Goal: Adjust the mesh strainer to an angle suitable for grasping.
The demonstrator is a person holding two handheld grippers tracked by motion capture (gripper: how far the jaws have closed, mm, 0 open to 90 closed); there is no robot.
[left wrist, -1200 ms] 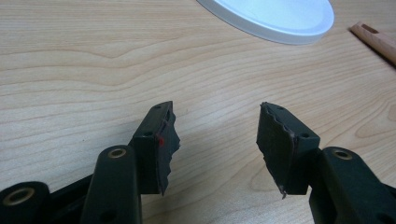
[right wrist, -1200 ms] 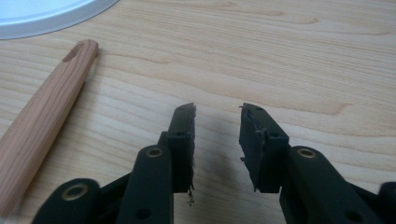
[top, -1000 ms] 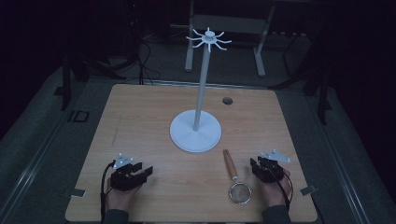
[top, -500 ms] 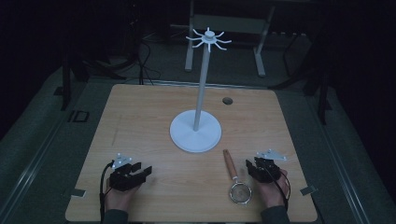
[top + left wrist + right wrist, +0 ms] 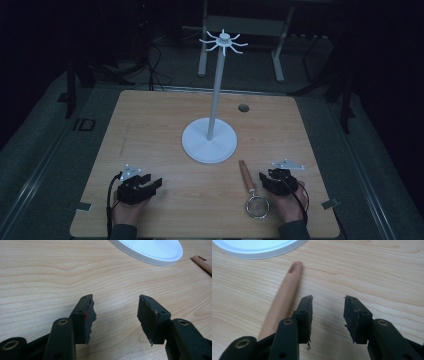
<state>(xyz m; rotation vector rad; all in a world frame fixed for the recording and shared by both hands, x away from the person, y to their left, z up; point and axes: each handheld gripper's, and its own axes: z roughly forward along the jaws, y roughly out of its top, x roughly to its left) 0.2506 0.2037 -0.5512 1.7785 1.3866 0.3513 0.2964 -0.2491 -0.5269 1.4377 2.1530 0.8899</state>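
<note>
Right gripper (image 5: pixel 328 315): jaws just opening, part-open, nothing between them; rests on table (image 5: pixel 165 130) just right of strainer (image 5: pixel 252 192) wooden handle. Left gripper (image 5: pixel 115 315): jaws apart, empty, near white stand base (image 5: pixel 209 145).

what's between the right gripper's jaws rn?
Only bare table. The right gripper has just been opening its jaws, and nothing sits in the gap. The strainer's wooden handle lies just outside its left jaw, its lower end covered by that jaw.

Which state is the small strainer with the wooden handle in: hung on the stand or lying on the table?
Lying on the table: the strainer rests flat beside the right gripper, and the stand's hooks are bare.
</note>
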